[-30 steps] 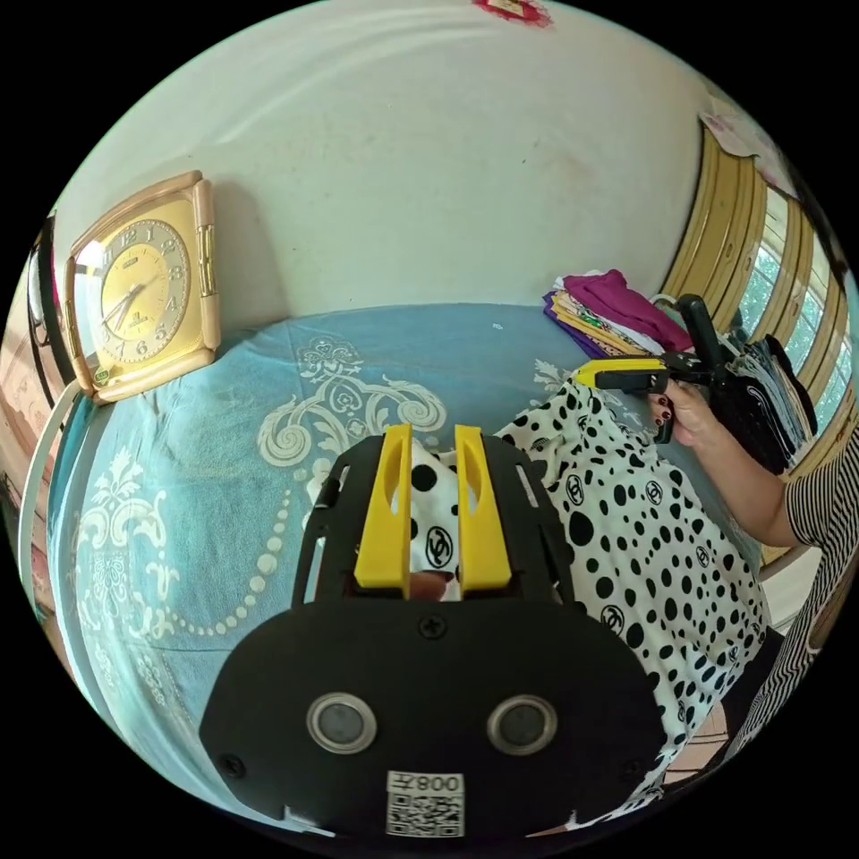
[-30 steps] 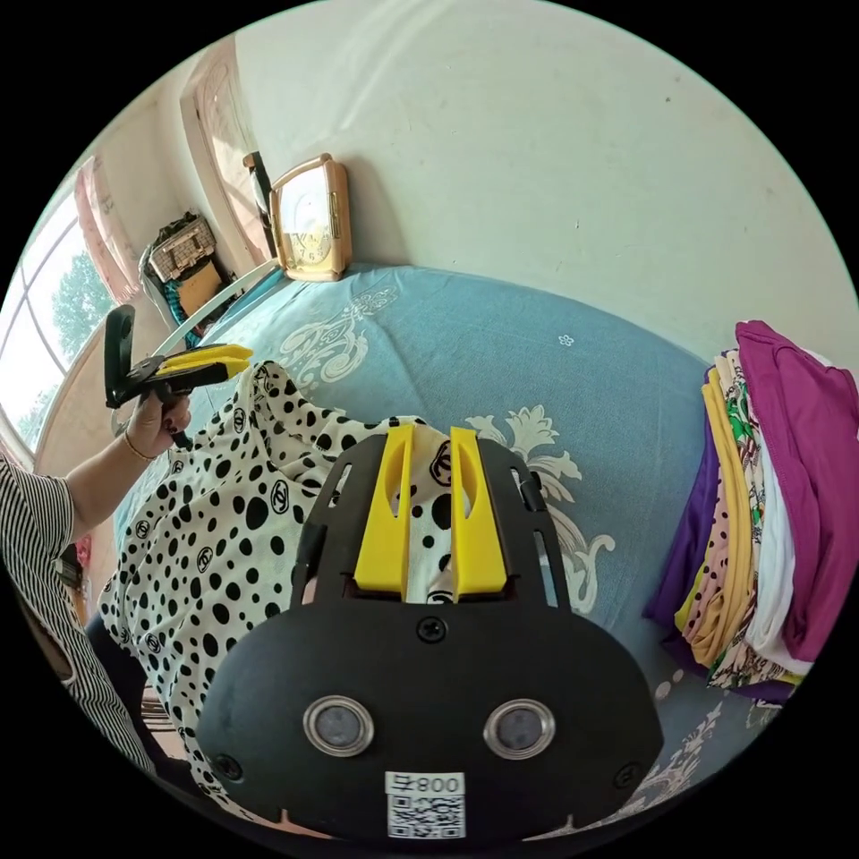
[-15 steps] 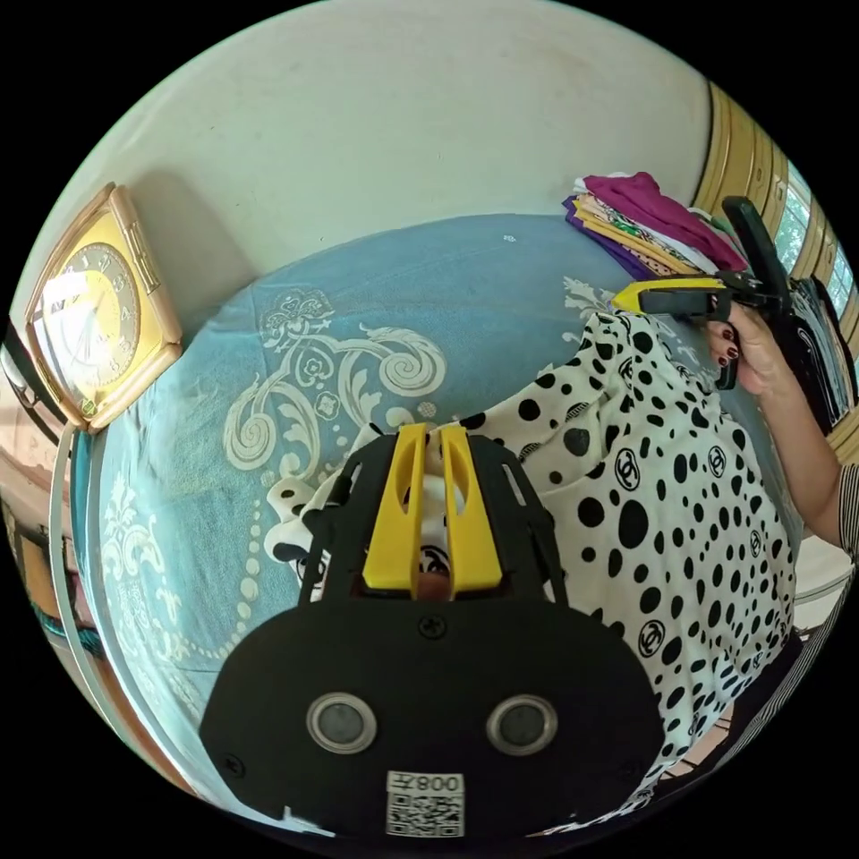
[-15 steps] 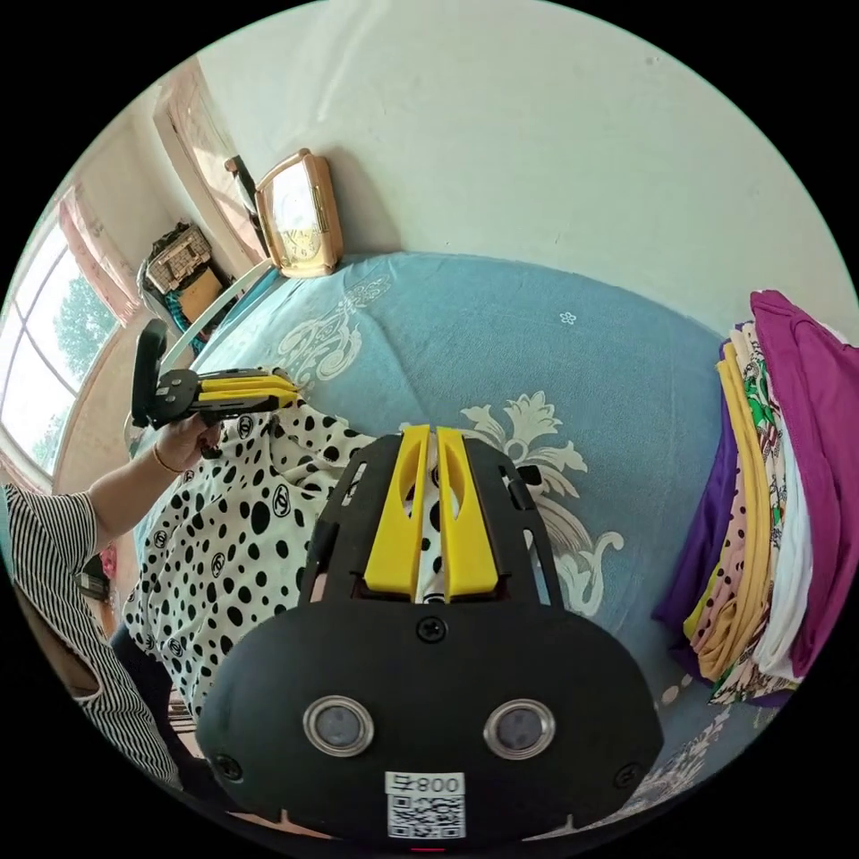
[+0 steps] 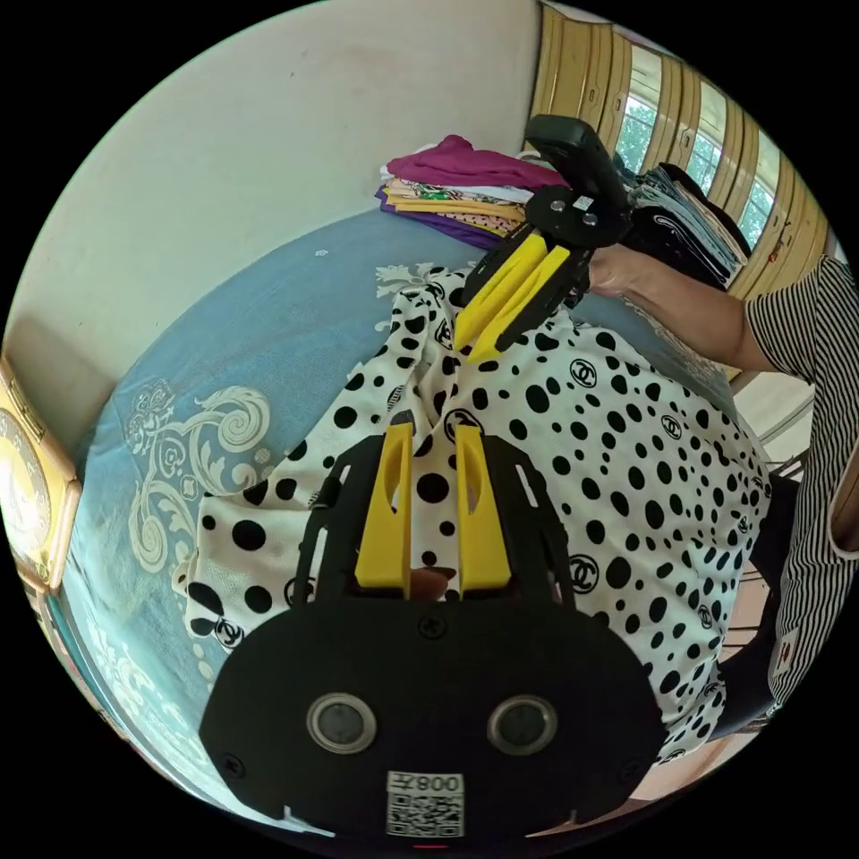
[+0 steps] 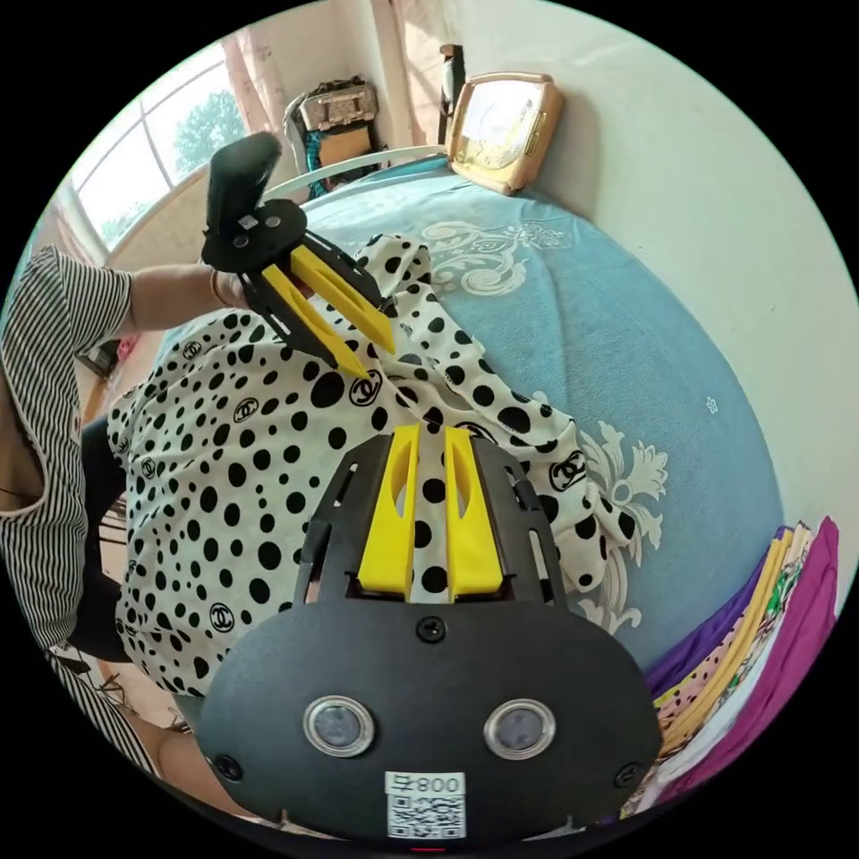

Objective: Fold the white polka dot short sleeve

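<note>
Left gripper view, from left to right: a gold clock (image 5: 22, 501) stands at the edge against the wall, then comes the blue bed cover (image 5: 224, 358) with its pale scrollwork. The shirt (image 5: 626, 465), white with black dots, lies spread on the bed and hangs off its near edge. The left hand-held gripper (image 5: 433, 438) sits low over the cloth, its yellow jaws a narrow gap apart with dotted fabric showing between them; whether they pinch it I cannot tell. Further right, the right hand-held gripper (image 5: 472, 344) points its tips down at a raised fold of the shirt. A stack of folded clothes (image 5: 456, 192) lies behind it by the wall, and a striped sleeve (image 5: 805, 313) is at the far right.

Right gripper view, left to right: the striped sleeve (image 6: 63, 322), then the left hand-held gripper (image 6: 376, 358) with jaws parted and tips at the shirt's (image 6: 224, 465) fold. The right hand-held gripper (image 6: 432, 440) has its jaws close together over the cloth; grip unclear. The clock (image 6: 501, 130) leans against the wall beyond, and the stack (image 6: 761, 626) lies at the lower right.
</note>
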### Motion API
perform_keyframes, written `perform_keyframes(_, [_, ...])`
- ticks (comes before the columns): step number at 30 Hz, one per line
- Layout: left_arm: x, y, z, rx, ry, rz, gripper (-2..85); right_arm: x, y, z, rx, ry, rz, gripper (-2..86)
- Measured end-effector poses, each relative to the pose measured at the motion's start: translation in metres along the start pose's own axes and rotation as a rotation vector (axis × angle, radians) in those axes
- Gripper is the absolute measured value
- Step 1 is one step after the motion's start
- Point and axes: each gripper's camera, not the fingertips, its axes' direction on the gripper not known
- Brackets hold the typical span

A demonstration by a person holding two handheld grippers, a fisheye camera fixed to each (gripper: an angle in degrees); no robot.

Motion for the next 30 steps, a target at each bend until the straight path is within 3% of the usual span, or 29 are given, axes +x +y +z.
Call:
perform_keyframes(7, [-0.01,-0.002,-0.002,0.101,0.085,0.021,7.7,-0.028,-0.025,0.025,-0.122,0.194,-0.213,6.3])
perform_keyframes(10, [-0.013,-0.014,0.015,0.057,0.067,0.044,7.6,-0.027,-0.036,0.034,-0.138,0.185,-0.245,3.9])
perform_keyframes(13, [-0.023,-0.025,0.035,-0.026,0.054,0.031,5.4,-0.019,-0.045,0.037,-0.149,0.134,-0.24,1.4])
perform_keyframes(22, [-0.079,-0.018,0.026,0.128,0.36,-0.061,4.3,0.004,-0.066,0.016,-0.173,-0.053,-0.267,0.1])
perform_keyframes(26, [-0.092,-0.029,0.034,0.123,0.375,-0.051,8.2,0.03,-0.084,0.025,-0.241,-0.235,-0.213,0.2])
perform_keyframes(30, [-0.093,-0.047,0.05,0.028,0.322,0.004,7.6,0.047,-0.098,0.033,-0.246,-0.283,-0.182,0.1])
